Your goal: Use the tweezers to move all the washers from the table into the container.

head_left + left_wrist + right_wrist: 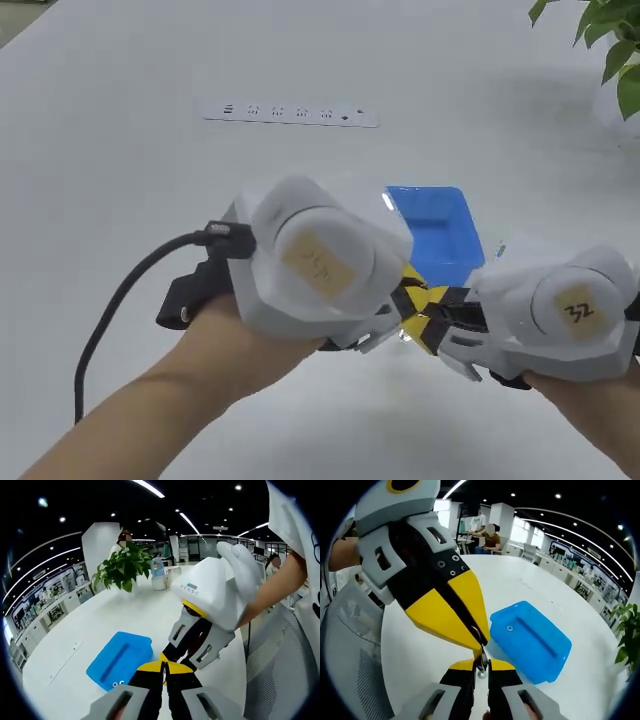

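Worktop: white. Container: blue, on worktop just beyond both tools. Left tool, right tool: jaws closed, tips meeting on thin metal tweezers. Washer: one, inside container, near the tips but apart.

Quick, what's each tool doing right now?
Left tool: shut on thin metal tweezers.
Right tool: shut on the same tweezers.

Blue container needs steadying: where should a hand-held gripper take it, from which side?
Its near rim, coming from the near side in the head view: the blue container lies flat and wide, so likely only that thin raised edge fits between jaws.
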`<act>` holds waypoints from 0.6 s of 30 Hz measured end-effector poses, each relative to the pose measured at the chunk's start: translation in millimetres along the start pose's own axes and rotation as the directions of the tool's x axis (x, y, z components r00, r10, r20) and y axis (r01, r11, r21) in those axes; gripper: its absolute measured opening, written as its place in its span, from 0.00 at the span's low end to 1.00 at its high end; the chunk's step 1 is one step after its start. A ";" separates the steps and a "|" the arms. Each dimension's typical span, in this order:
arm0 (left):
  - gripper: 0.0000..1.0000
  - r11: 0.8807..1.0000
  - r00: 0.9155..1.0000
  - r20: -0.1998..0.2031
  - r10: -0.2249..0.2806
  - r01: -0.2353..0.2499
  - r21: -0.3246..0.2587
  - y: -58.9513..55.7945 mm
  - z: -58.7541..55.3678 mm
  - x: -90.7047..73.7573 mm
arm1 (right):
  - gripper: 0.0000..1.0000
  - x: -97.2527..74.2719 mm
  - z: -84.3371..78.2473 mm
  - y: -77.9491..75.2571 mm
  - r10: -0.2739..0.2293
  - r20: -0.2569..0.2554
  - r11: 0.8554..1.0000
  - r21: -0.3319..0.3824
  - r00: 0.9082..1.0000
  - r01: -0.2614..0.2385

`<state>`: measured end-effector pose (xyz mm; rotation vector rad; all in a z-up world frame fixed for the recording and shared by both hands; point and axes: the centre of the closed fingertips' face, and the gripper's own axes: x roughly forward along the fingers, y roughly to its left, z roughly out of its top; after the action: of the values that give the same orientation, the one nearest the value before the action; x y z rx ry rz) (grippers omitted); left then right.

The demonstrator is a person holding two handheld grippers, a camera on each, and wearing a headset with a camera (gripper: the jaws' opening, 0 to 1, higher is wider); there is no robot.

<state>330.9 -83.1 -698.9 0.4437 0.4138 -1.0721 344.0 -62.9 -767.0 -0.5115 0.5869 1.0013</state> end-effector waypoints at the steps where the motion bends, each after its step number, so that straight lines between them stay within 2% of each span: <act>1: 0.00 1.000 1.000 0.002 0.003 -0.003 0.009 1.3 2.6 -1.5 | 0.05 -2.0 3.9 -1.8 -0.005 0.007 1.000 -0.007 1.000 0.005; 6: 0.00 0.999 1.000 0.020 0.022 -0.023 0.046 10.9 16.9 -8.2 | 0.05 -9.0 20.9 -12.7 -0.032 0.032 0.999 -0.036 0.999 0.033; 10: 0.00 0.997 0.999 0.034 0.038 -0.040 0.070 22.7 27.3 -11.3 | 0.05 -11.6 33.6 -24.0 -0.051 0.055 0.997 -0.049 0.997 0.054; 18: 0.00 0.991 0.997 0.043 0.068 -0.072 0.111 43.4 36.6 -11.7 | 0.05 -6.5 51.8 -42.5 -0.076 0.084 0.994 -0.067 0.994 0.082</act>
<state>369.1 -76.3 -655.8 0.5325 0.3018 -1.0375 390.2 -52.9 -719.1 -0.5495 0.4567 0.9651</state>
